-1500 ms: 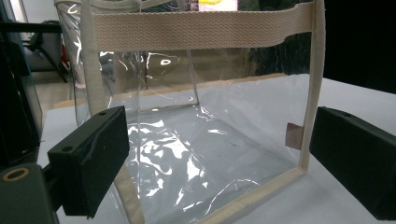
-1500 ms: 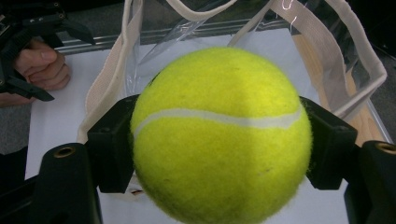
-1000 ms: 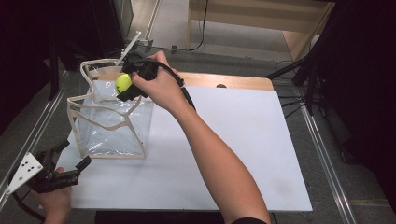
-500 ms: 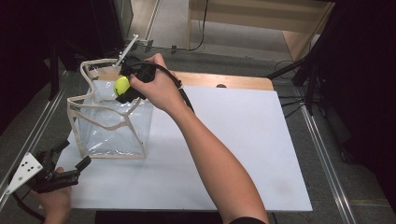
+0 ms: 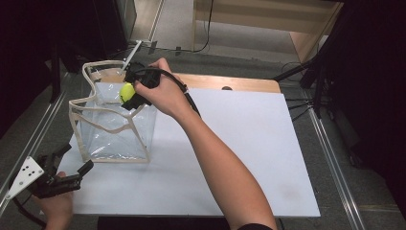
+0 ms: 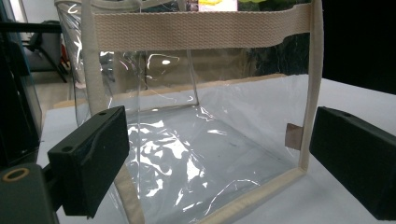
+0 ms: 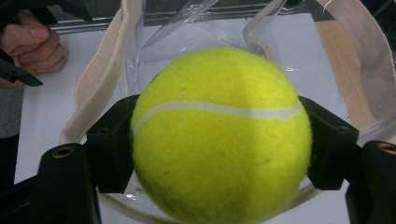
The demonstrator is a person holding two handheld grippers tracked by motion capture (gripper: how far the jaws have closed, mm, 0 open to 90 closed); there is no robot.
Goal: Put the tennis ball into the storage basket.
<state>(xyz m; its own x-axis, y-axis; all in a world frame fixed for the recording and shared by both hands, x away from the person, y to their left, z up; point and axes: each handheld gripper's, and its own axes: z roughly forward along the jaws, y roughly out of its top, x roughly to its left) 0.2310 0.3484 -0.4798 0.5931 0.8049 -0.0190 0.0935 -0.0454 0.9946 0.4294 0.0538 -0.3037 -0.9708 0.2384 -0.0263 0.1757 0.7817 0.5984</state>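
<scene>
The high view looks forward and down over the white surface (image 5: 249, 143). The left claw's camera faces the clear bag (image 6: 196, 140) closely, from low beside it. The right claw's camera looks down into that bag's mouth.

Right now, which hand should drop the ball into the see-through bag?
The right. The right gripper already clamps the tennis ball above the open clear bag. The left gripper waits open at the table's near corner, outside the bag.

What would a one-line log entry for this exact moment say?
right gripper: shut on tennis ball | ball: above open top of clear bag | left gripper: open, empty, facing bag | bag: upright on white table
</scene>
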